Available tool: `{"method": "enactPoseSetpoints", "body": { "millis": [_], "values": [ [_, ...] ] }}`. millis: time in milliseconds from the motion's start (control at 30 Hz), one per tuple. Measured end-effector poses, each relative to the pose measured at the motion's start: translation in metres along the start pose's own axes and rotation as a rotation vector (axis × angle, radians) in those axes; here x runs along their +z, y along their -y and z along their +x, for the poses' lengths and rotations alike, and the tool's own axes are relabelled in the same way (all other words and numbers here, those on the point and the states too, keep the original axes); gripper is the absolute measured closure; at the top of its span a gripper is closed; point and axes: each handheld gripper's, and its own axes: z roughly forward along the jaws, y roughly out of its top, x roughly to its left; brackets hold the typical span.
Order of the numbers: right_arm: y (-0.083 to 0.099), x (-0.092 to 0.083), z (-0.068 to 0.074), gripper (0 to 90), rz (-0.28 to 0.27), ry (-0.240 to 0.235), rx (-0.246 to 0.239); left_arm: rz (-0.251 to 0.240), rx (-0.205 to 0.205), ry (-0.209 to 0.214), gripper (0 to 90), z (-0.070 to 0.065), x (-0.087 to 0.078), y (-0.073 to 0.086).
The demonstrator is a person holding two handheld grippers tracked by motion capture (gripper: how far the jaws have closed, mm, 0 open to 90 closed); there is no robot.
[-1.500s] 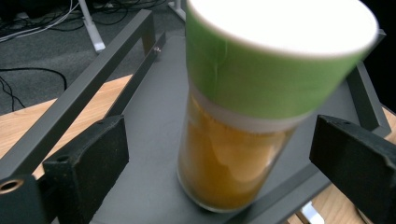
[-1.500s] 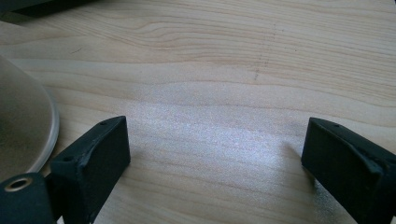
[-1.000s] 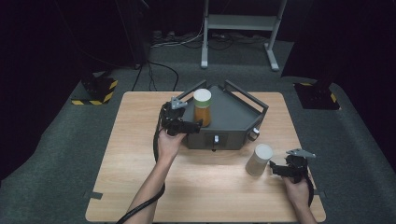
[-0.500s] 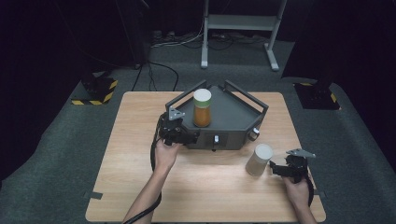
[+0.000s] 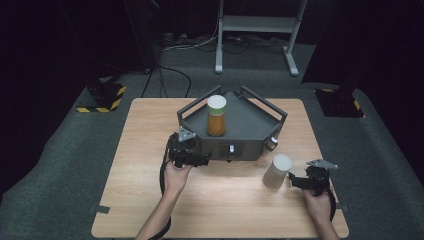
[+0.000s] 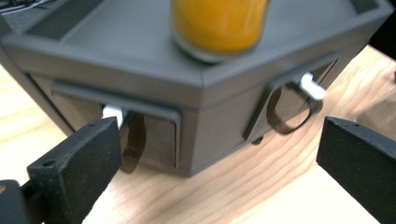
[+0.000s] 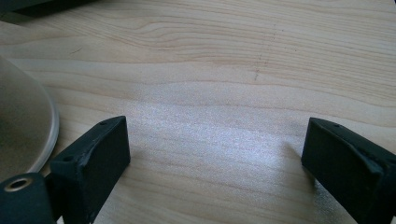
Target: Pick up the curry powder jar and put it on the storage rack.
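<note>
Lowered, left gripper (image 5: 192, 159) sets open jaws before the grey box (image 5: 250, 122).

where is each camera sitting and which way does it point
high view: above the person's side, looking forward and down on the table; both forearms, left gripper and right gripper show.
left gripper view: on the left gripper, low, facing the grey box front; its two open fingers show.
right gripper view: on the right gripper, looking down at bare wood beside the pale jar; its open fingers show.
Shared: the orange jar on the box, in high and left gripper views.
</note>
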Motion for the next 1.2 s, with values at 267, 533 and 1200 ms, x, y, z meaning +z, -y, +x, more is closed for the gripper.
{"method": "enactPoseSetpoints", "body": {
  "millis": [267, 533, 1200],
  "values": [
    [0.0, 0.0, 0.0, 7.1, 0.0, 0.001, 0.0, 0.034, 0.007, -0.02, 0.5, -0.003, 0.007, 0.02],
    [0.0, 0.0, 0.001, 7.1, 0.0, 0.002, 0.0, 0.059, 0.001, -0.04, 1.0, -0.005, 0.014, 0.035],
    [0.0, 0.0, 0.001, 7.1, 0.0, 0.002, 0.0, 0.098, -0.024, -0.069, 1.5, -0.014, 0.034, 0.066]
  ]
}}
